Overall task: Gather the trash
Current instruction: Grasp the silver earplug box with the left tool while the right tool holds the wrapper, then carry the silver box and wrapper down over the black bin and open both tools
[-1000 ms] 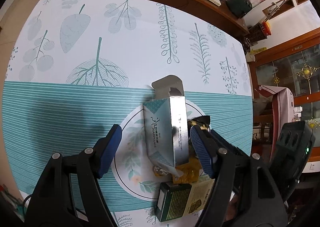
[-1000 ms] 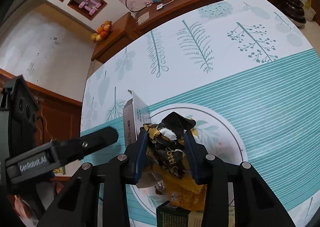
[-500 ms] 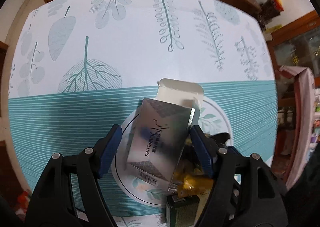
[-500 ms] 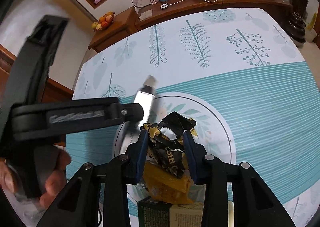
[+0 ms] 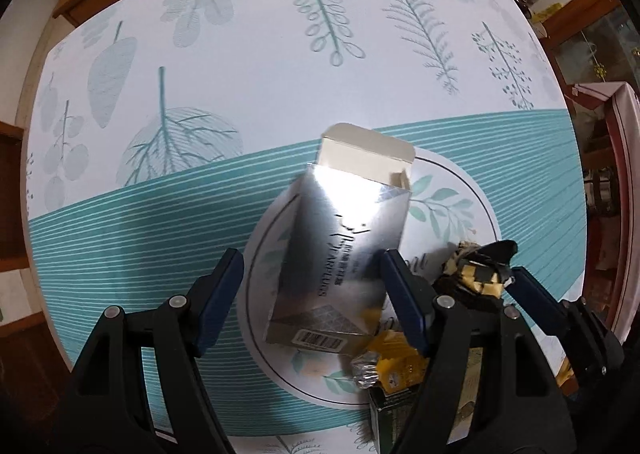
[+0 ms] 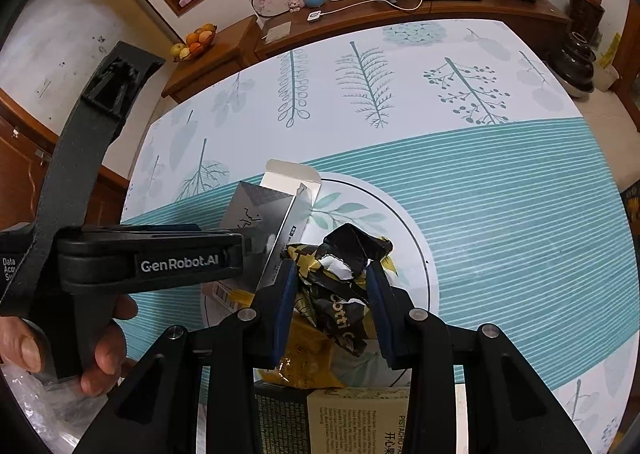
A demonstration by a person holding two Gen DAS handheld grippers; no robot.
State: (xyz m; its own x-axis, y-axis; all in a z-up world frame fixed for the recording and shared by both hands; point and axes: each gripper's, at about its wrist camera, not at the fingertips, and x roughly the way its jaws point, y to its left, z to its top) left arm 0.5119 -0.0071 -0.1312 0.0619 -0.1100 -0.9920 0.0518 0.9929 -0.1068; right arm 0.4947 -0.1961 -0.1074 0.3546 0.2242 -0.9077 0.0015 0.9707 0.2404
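Observation:
A silver carton (image 5: pixel 340 238) with its end flap open lies on the round white print of the tablecloth (image 5: pixel 120 234). My left gripper (image 5: pixel 310 260) points down over it, open wide, with the carton's near end between its fingers. The right-hand pad (image 5: pixel 404 306) sits at the carton's edge, while the left-hand pad (image 5: pixel 220 302) stands apart from it. My right gripper (image 6: pixel 331 268) is shut on a crumpled black-and-yellow wrapper (image 6: pixel 340 278), just right of the carton. The same wrapper (image 5: pixel 480 270) shows in the left wrist view.
A yellow foil wrapper (image 6: pixel 308 354) and a dark green pistachio box (image 6: pixel 352 418) lie under my right gripper, near the table's front edge. A hand (image 6: pixel 100 334) holds the left gripper's body (image 6: pixel 148 258). A wooden sideboard (image 6: pixel 440 10) with cables stands behind the table.
My left gripper has come down over the silver carton and rolled, so the carton's broad face now fills the gap between its fingers. The right gripper still holds the wrapper, nearly in place.

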